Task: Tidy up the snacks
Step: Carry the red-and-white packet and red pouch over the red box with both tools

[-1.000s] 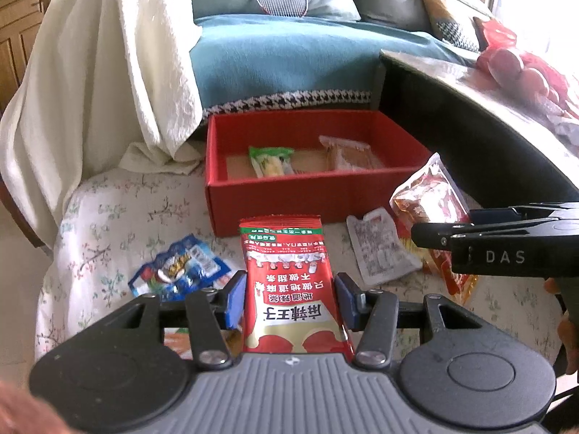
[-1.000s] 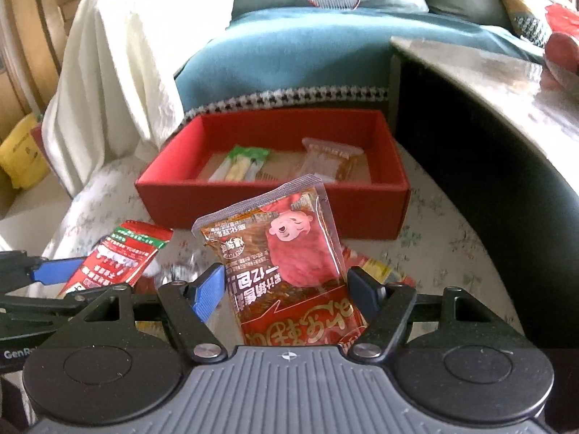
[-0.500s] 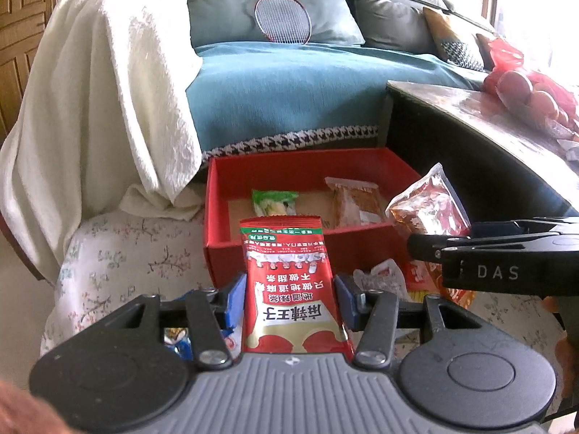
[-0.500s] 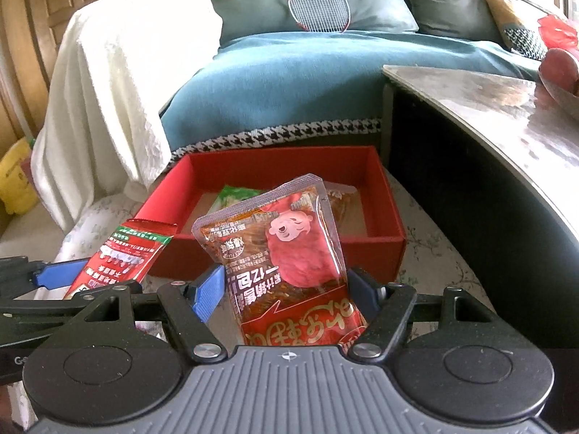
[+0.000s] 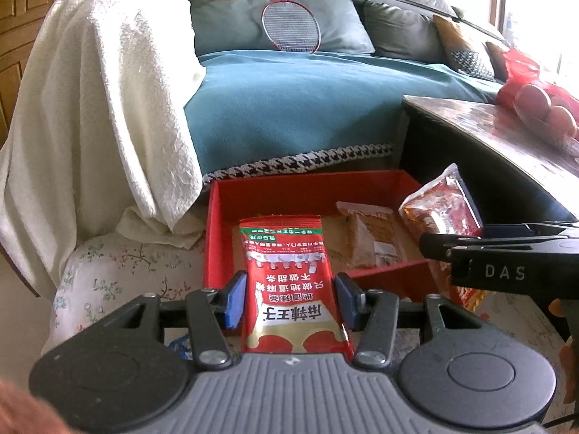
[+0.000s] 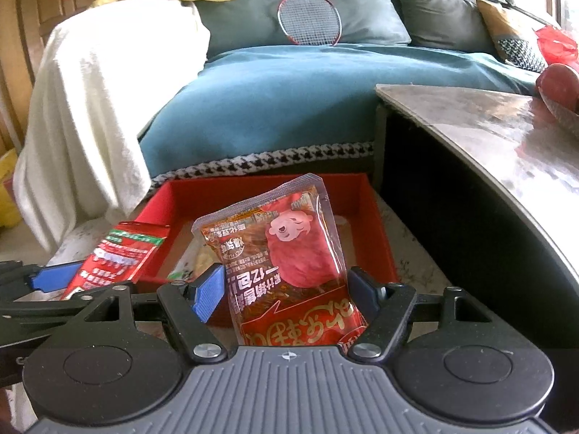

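Left wrist view. Your left gripper (image 5: 287, 302) had its jaws pinching one red snack packet (image 5: 289, 289), long axis running straight away from the jaws toward the red box (image 5: 217, 238). The packet's far end reached over the box's near wall, so the drop point lay directly ahead and below. Inside the box you could count one tan wrapped snack (image 5: 372, 235); anything under the packet was hidden. Your right gripper (image 5: 434, 242) entered beside the box's right corner, carrying one clear pouch (image 5: 445, 202).

Right wrist view. Your right gripper's (image 6: 286, 293) jaws pinched that pouch (image 6: 286, 253), which stood upright before the box (image 6: 380, 231). Both grippers appeared about equally near the box. Two held packets; one box.
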Tool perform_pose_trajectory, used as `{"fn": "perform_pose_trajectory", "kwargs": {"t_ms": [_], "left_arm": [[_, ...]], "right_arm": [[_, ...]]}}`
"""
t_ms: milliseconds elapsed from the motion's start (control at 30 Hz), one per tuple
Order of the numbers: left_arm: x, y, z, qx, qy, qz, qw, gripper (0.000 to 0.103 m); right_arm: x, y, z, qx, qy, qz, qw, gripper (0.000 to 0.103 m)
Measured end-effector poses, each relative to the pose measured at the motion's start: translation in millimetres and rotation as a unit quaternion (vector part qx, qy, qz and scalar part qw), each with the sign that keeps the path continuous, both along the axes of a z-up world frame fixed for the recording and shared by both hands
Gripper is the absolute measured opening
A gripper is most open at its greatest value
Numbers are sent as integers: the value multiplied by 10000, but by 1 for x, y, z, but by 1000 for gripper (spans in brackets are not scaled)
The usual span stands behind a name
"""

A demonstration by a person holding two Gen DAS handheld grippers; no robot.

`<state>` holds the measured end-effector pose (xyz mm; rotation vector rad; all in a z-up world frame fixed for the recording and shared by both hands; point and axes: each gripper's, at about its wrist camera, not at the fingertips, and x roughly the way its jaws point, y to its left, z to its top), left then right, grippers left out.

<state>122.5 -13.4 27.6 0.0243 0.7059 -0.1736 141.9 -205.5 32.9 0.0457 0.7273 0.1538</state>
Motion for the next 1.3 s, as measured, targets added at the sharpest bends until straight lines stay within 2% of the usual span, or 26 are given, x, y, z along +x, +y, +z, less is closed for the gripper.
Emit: {"fn": "perform_pose_trajectory", "kwargs": {"t_ms": [533,933,1300], "left_arm": [[71,-8,-10,30,-13,144,9999,45],[106,-16,-34,142,225,127,9996,45],[123,-24,-61,230,576,83,9980,45]], "right_arm": [[68,-2,-13,-23,22,-105,9999,79],[105,4,-43,-113,348,-124,9993,78],[119,11,-67,-217,603,-148,9978,79]]}}
